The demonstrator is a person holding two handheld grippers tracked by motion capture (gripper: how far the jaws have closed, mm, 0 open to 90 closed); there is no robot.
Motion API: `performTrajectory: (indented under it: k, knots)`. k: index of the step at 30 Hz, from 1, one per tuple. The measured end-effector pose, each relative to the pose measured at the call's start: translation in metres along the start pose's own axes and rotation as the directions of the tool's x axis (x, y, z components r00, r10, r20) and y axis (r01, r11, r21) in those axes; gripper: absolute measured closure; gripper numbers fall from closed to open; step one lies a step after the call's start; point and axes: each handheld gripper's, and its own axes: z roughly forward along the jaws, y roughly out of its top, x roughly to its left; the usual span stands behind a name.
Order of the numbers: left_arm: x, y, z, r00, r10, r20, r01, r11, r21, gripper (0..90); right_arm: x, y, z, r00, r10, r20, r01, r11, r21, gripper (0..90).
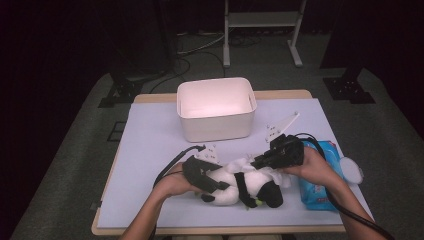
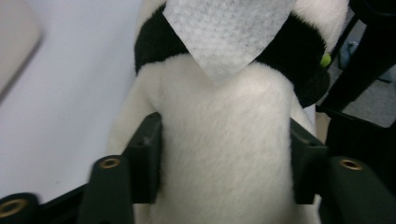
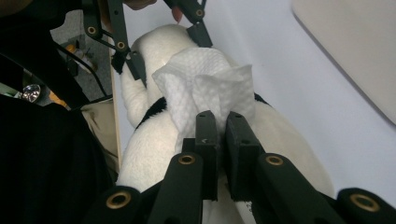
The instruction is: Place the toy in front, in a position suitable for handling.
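Note:
A black-and-white plush panda (image 1: 235, 187) lies on its side near the front of the pale table (image 1: 150, 145). My left gripper (image 1: 220, 186) comes in from the left and is shut on the toy's white body (image 2: 224, 140), one pad (image 2: 147, 154) pressed into the fur on each side. My right gripper (image 1: 260, 161) reaches in from the right, shut on a folded white wipe (image 3: 205, 88). The wipe (image 2: 229, 32) rests on the panda's back, over the black band. In the right gripper view, the left gripper (image 3: 168, 46) clasps the far white end of the toy (image 3: 154, 144).
A white open bin (image 1: 216, 107) stands at the back middle of the table. A blue pack of wipes (image 1: 320, 175) lies at the front right under the right forearm, its white lid (image 1: 352, 170) flipped out. Cables trail from both grippers towards the front edge.

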Motion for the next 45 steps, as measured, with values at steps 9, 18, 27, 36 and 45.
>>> performTrajectory:
  k: [9,18,27,36,45]
  knots:
    - [0.001,0.012,-0.015,0.9892,0.101,-0.106,-0.105,0.9939,-0.033,53.2,-0.001,0.011,-0.013,0.9994,-0.022,0.026,0.022,0.999,-0.023,83.4]
    - [0.003,0.009,-0.009,0.9783,0.144,-0.149,-0.149,0.9884,-0.029,48.3,-0.008,0.010,-0.016,0.9982,0.017,0.057,-0.014,0.999,-0.049,83.5]
    - [0.003,-0.005,-0.008,0.9982,0.040,-0.044,-0.046,0.9897,-0.136,26.4,-0.005,-0.007,-0.008,0.9996,0.019,0.023,-0.019,1.000,0.008,83.6]
    - [0.014,-0.013,-0.023,0.9973,-0.061,-0.040,0.055,0.9891,-0.136,12.3,-0.002,-0.023,-0.009,0.9993,0.038,-0.007,-0.038,0.999,0.036,83.8]
    - [0.007,-0.016,-0.012,0.9999,-0.006,-0.013,0.004,0.9898,-0.143,15.7,0.005,-0.014,-0.007,0.9999,0.008,-0.014,-0.008,1.000,0.015,83.6]
